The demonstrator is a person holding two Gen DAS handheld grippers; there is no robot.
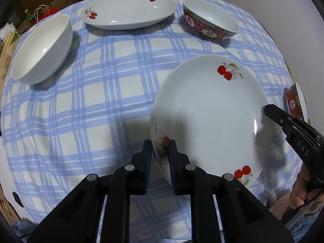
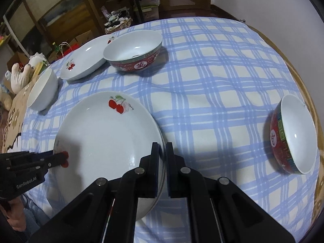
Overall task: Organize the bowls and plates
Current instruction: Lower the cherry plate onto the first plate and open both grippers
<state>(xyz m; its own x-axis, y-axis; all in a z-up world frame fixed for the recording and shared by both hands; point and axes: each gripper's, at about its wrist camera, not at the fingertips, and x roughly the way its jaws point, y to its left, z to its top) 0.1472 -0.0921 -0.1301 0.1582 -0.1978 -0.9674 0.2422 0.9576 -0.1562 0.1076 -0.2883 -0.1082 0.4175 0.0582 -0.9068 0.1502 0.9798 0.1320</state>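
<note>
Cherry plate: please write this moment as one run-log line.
left gripper: shut on near cherry plate rim | right gripper: shut on opposite rim | far cherry plate: on table

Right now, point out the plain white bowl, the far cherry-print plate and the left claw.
Plain white bowl (image 1: 43,48), left wrist view, inner wall.
Far cherry-print white plate (image 1: 127,10), left wrist view, centre.
Left claw (image 1: 160,151), left wrist view, midway between fingertips.
</note>
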